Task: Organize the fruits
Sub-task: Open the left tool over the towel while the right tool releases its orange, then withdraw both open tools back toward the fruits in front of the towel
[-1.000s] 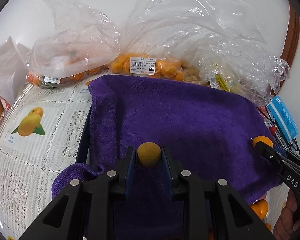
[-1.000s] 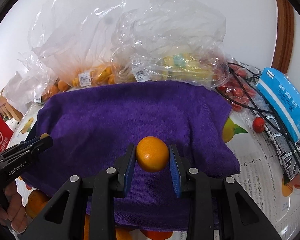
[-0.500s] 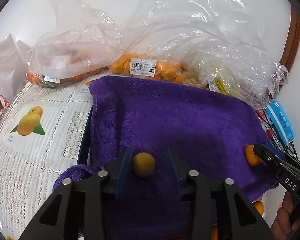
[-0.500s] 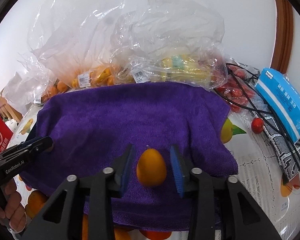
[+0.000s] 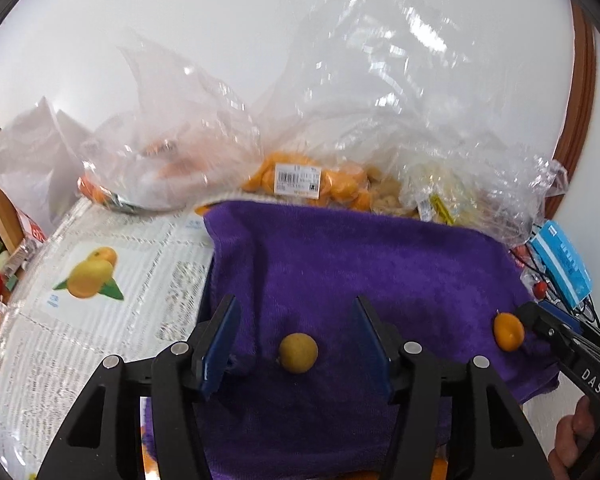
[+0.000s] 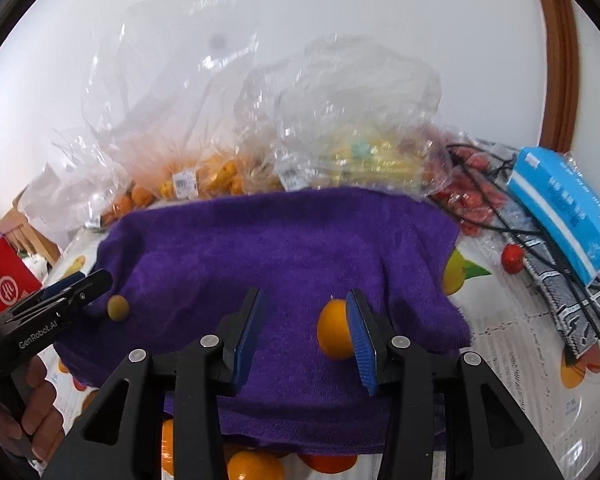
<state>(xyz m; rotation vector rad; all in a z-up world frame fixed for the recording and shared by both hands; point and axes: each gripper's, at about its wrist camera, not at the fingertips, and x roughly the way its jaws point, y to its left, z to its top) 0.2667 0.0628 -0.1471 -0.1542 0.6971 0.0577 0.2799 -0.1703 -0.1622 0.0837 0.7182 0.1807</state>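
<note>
A purple towel lies spread over the middle of a table covered with a fruit-printed lace cloth, its far edge against a row of clear plastic bags of oranges along the table's back edge by the wall. Near the towel's front left part sits a small brownish-yellow round fruit; it rests free on the cloth between the blue pads of the left gripper, whose jaws are opening and touch it on neither side. In the right wrist view the same fruit lies just off the tip of that gripper, which a hand holds at the towel's left edge. Toward the towel's front right part a small orange lies on the fabric inside the right gripper, close against its right pad, with a wide gap to the left pad; the jaws stand apart and grip nothing. More oranges peek out below the towel's front edge. At the table's right edge lie a red cherry tomato, black cables and a blue box.
</note>
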